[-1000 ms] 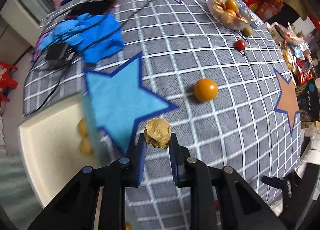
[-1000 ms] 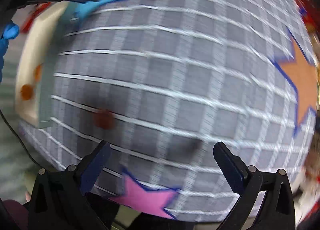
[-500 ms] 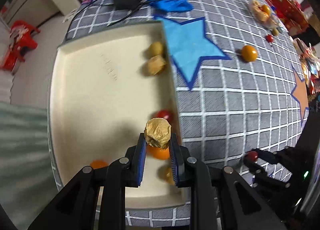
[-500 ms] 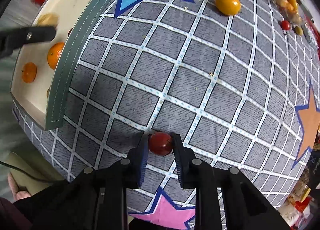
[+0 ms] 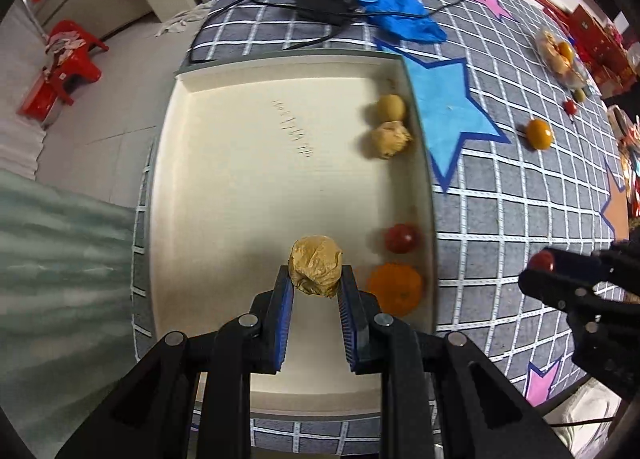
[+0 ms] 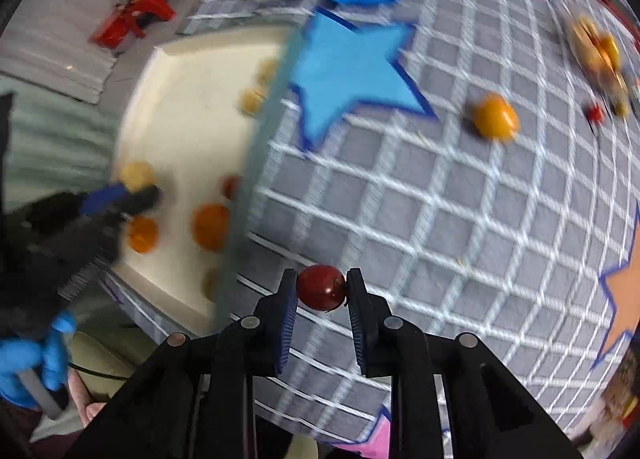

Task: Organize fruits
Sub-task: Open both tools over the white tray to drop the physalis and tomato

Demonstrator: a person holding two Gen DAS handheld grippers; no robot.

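Fruit is now arriving over the tray (image 5: 248, 71): we are holding the left gripper (image 5: 316, 291), clamped on a papery husked fruit (image 5: 316, 269), above the tray floor, where a second ago it hung over the cloth. We are carrying the right gripper (image 6: 321, 291), newly closed on a red fruit (image 6: 321, 287), toward the tray rim.

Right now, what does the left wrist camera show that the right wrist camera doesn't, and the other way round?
Only the left wrist view: the black adapter on the cloth, and its own jaws shut on the papery husked fruit.

Only the right wrist view: a blue-gloved hand, and its own jaws shut on the red fruit.

Both: the cream tray, the loose orange fruit, and the blue star.
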